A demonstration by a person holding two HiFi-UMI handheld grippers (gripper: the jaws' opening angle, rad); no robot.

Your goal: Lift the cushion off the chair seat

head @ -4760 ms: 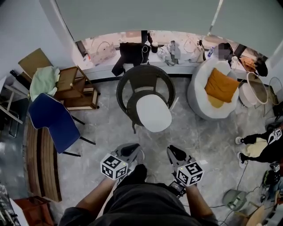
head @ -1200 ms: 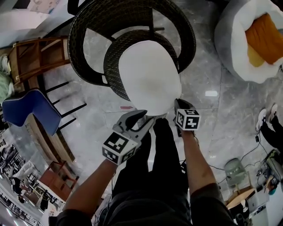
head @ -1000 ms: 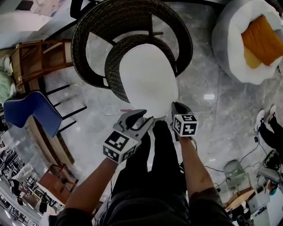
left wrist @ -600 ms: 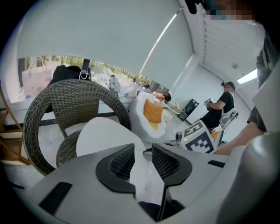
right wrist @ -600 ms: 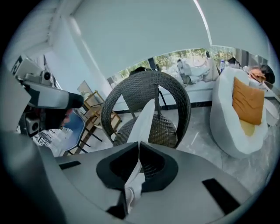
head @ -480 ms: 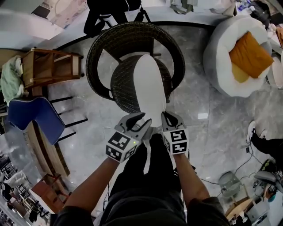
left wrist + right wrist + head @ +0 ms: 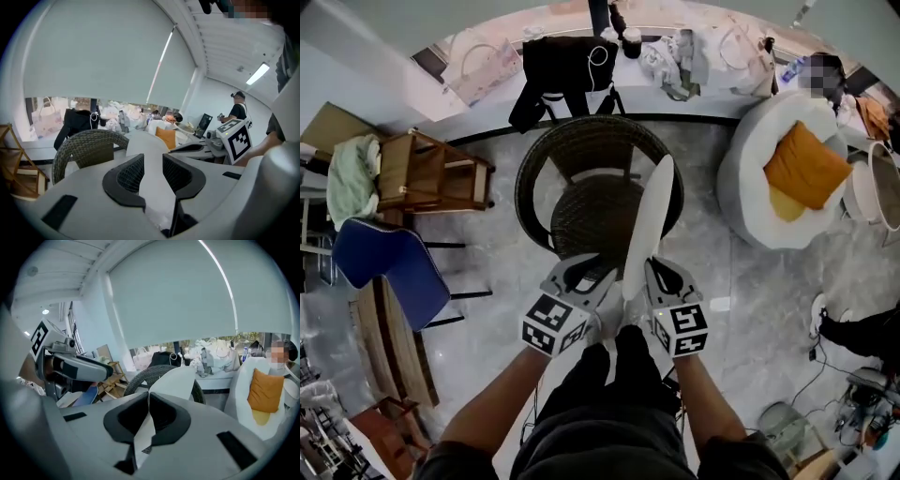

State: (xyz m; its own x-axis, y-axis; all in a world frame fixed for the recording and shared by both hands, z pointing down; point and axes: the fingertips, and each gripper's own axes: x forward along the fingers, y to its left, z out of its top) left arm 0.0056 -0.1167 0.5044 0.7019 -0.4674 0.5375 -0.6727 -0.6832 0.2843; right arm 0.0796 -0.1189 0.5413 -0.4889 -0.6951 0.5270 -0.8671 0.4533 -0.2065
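Left gripper (image 7: 153, 174) and right gripper (image 7: 148, 414) both clamp the near edge of the white cushion (image 7: 649, 220), so it stands tilted at head-view centre, apparently lifted off the chair (image 7: 542, 173) seat.

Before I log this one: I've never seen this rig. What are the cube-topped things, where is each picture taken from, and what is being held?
No robot: a person holds a two-jaw gripper in each hand; the marker cubes belong to them. The head view looks down from the person's head; the other two views ride on the grippers. The left gripper and right gripper each clamp the near edge of the white cushion, tipped up on edge over the bare seat of the wicker chair.
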